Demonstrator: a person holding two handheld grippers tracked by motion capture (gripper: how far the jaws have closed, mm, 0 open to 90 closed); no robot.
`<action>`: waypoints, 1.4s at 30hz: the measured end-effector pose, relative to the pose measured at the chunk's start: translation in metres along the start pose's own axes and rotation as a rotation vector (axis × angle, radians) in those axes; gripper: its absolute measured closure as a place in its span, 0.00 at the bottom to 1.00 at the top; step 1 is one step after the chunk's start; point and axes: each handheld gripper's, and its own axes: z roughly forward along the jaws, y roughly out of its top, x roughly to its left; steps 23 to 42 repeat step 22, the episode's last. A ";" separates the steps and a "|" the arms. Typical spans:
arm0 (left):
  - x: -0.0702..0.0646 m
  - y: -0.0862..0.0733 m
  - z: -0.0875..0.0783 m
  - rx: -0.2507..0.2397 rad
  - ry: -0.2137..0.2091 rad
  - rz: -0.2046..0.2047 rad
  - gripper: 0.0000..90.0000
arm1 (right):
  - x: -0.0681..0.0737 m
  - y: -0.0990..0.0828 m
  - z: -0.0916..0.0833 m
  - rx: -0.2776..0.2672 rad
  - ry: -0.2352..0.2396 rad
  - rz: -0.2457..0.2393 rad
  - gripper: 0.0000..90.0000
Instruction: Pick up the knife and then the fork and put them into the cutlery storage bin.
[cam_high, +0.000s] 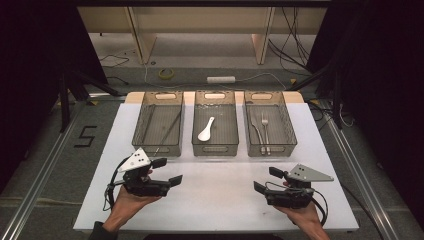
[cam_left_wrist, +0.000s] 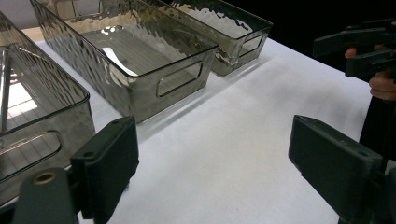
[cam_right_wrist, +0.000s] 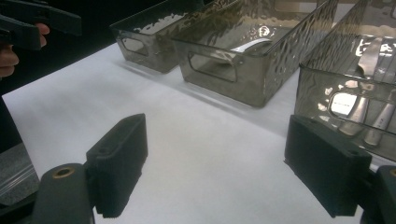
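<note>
The near half of the worktop (cam_high: 215, 200) lies bare, a wide strip between the left gripper (cam_high: 167, 172) and the right gripper (cam_high: 265, 181), with free passage from side to side. Ahead, three bins stand in a row across the far half: the left bin (cam_high: 158, 150), the middle bin (cam_high: 215, 151) and the right bin (cam_high: 270, 151). Narrow gaps part them, tight for open fingers. Their walls block a level approach; each is open from above. The worktop's left and right margins beside the row are free.
</note>
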 end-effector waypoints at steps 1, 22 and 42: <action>0.000 0.000 0.000 -0.001 0.000 0.002 0.18 | 0.000 0.000 0.000 -0.001 -0.001 0.000 0.25; 0.000 0.000 0.001 0.001 -0.001 0.005 0.18 | 0.000 0.001 0.000 -0.006 -0.008 -0.003 0.24; 0.000 0.000 0.001 0.001 -0.001 0.005 0.18 | 0.000 0.001 0.000 -0.006 -0.008 -0.003 0.24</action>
